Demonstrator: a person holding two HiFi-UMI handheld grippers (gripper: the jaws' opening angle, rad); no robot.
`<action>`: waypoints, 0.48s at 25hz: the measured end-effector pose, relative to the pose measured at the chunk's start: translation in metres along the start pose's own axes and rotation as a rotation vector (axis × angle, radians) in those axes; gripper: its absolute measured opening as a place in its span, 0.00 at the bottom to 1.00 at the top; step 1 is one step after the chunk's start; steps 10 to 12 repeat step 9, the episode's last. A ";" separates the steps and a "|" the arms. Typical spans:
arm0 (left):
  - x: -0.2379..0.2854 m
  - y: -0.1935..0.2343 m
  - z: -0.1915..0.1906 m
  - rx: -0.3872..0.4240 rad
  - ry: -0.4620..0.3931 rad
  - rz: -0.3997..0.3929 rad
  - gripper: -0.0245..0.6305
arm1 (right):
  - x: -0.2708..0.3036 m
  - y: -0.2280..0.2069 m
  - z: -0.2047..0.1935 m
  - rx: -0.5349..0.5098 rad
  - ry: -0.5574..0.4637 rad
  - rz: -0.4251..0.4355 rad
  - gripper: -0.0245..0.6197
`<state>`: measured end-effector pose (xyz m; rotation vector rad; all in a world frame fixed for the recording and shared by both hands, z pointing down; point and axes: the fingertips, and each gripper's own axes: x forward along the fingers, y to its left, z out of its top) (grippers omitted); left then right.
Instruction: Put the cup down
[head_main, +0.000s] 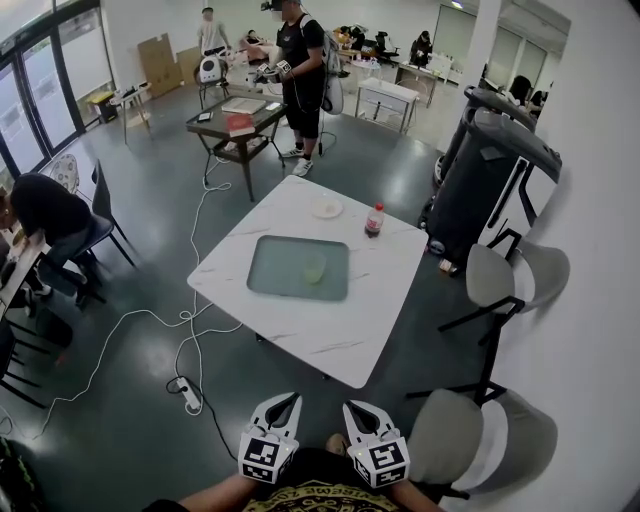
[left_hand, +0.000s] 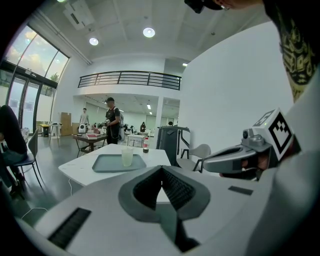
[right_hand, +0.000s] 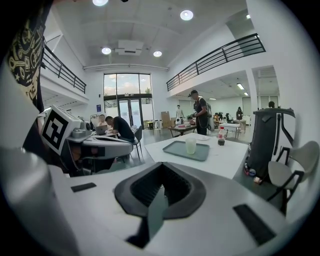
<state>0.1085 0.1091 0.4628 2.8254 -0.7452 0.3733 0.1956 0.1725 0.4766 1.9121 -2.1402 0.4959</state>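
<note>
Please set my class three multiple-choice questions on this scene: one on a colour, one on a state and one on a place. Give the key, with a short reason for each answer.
1. What colour is the cap of the bottle?
A blue
B green
C red

2. How do the jaws of the right gripper stand?
A shut
B half open
C wide open

3. Where is the cup?
A in the right gripper
B on the tray
C touching the bottle

Key:
1 C: the head view shows a red cap.
2 A: the right gripper view shows the jaws together with nothing between them.
3 B: the cup stands upright on the tray, well apart from the bottle and far from both grippers.
</note>
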 end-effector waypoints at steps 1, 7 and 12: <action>-0.002 0.002 -0.001 -0.002 0.000 0.002 0.05 | 0.001 0.002 -0.001 0.001 0.003 0.001 0.05; -0.010 0.012 -0.003 -0.007 0.000 0.010 0.05 | 0.008 0.013 -0.002 -0.006 0.010 0.010 0.05; -0.012 0.016 -0.003 -0.009 0.000 0.012 0.05 | 0.010 0.015 -0.002 -0.006 0.014 0.010 0.05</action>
